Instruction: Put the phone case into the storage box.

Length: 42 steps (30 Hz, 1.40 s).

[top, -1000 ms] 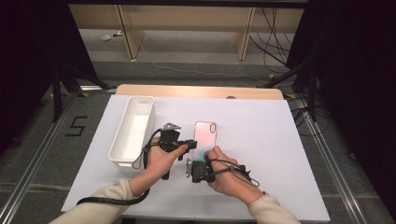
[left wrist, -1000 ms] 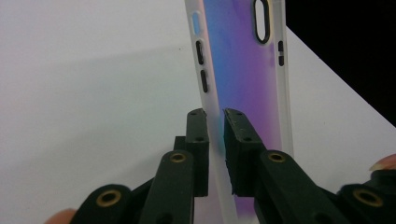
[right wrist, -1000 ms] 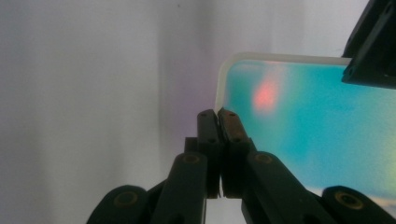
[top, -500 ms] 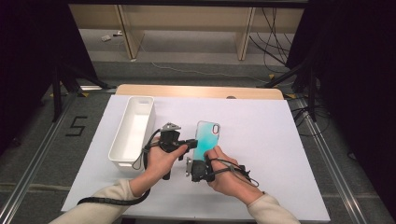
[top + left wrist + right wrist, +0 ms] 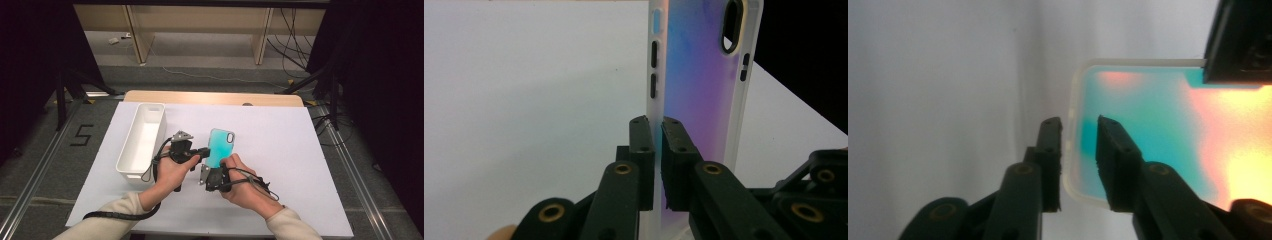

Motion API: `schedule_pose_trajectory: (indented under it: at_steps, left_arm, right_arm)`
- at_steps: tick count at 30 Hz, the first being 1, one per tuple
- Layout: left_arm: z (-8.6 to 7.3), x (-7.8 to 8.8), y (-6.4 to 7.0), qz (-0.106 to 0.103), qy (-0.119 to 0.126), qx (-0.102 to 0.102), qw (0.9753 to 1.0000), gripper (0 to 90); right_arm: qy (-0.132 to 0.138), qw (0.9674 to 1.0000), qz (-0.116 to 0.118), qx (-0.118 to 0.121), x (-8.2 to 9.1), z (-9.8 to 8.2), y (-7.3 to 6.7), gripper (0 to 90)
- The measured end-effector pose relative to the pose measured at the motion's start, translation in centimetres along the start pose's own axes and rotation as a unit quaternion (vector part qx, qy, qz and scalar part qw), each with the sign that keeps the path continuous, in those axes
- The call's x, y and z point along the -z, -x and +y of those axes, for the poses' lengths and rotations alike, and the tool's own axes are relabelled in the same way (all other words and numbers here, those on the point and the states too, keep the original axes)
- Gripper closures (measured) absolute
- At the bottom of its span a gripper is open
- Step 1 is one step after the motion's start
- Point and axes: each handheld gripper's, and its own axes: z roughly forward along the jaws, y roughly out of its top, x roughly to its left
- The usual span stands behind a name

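- While your left gripper point(image 5: 202, 151) pinches the phone case point(image 5: 220, 148), its two black jaws are pressed onto the case's side wall from both faces, as the left gripper view shows with the phone case point(image 5: 696, 95) standing on edge between them.
- Your left hand point(image 5: 170, 170) lies palm-in around the gripper body, forearm coming in from the near-left corner of the bench point(image 5: 300, 150), jaws pointing level toward the right edge.
- Your right gripper point(image 5: 1079, 150) has just been opening; its jaws stand spread, with the rounded corner of the phone case point(image 5: 1148, 145) between them and a visible gap on both sides, so the pads do not press it.
- Your right hand point(image 5: 240, 182) sits near the near edge, forearm entering from the near-right corner, with the right gripper point(image 5: 212, 172) pointing away from you at the case's lower end.
- The case is held clear of the surface around the middle of the bench, its teal face tilted toward the high view.
- The white bin point(image 5: 142, 140) stands toward the left edge, just beside your left hand.
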Motion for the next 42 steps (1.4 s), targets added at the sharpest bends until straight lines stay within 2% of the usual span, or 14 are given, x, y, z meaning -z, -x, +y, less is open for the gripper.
schedule_pose_trajectory:
  at_steps: [1,2,4,8,9,12,13,16,22,24,27,34,38,42]
  left_arm:
    - [0.0,0.0,0.0,0.0,0.0,0.0,1.0,84.8]
    - [0.0,0.1,0.0,0.003,0.001,0.002,1.0,84.8]
    - [0.1,0.2,0.0,0.007,0.003,-0.004,1.0,84.8]
    - [0.3,0.4,-0.1,0.011,0.008,-0.004,0.9999,84.9]
    - [0.3,0.4,-0.2,0.012,0.01,-0.005,0.9999,84.8]
    - [0.4,0.5,-0.2,0.013,0.015,0.0,0.9998,84.8]
    - [0.4,0.5,-0.3,0.013,0.016,-0.002,0.9998,84.8]
    - [0.6,0.8,-0.4,0.017,0.019,-0.003,0.9997,84.8]
    - [0.7,1.0,-0.5,0.017,0.022,-0.001,0.9996,84.9]
    - [0.8,1.0,-0.6,0.018,0.022,-0.002,0.9996,84.9]
    - [0.8,1.0,-0.6,0.023,0.024,-0.004,0.9994,84.8]
    - [0.9,1.2,-0.7,0.024,0.031,-0.003,0.9992,84.9]
    - [1.1,1.5,-0.9,0.027,0.035,-0.002,0.999,84.9]
    - [1.2,1.7,-1.0,0.027,0.038,-0.004,0.9989,84.8]
  right_arm:
    - [0.0,1.0,0.0,0.0,0.0,0.0,0.0,68.3]
    - [0.015,0.9996,0.0,-0.025,0.1,0.0,-0.1,62.9]
    - [0.027,0.9982,-0.002,-0.054,0.3,0.0,-0.2,58.6]
    - [0.045,0.9973,-0.013,-0.057,0.5,-0.1,0.1,51.4]
    - [0.053,0.9951,-0.015,-0.082,0.6,-0.1,0.1,47.0]
    - [0.068,0.9939,-0.02,-0.085,0.7,-0.2,0.4,43.8]
    - [0.078,0.9921,-0.022,-0.096,0.8,-0.4,0.5,40.5]
    - [0.085,0.9905,-0.027,-0.105,1.0,-0.8,0.6,35.4]
    - [0.103,0.9847,-0.032,-0.137,1.4,-1.6,0.7,31.7]
    - [0.113,0.9815,-0.037,-0.15,1.6,-1.8,0.7,31.2]
    - [0.114,0.9804,-0.039,-0.156,1.9,-2.2,0.7,30.2]
    - [0.128,0.9735,-0.047,-0.184,2.4,-3.0,0.7,28.7]
    - [0.139,0.9677,-0.054,-0.203,2.9,-3.5,0.7,28.0]
    - [0.146,0.9646,-0.067,-0.209,3.0,-4.1,0.7,26.2]
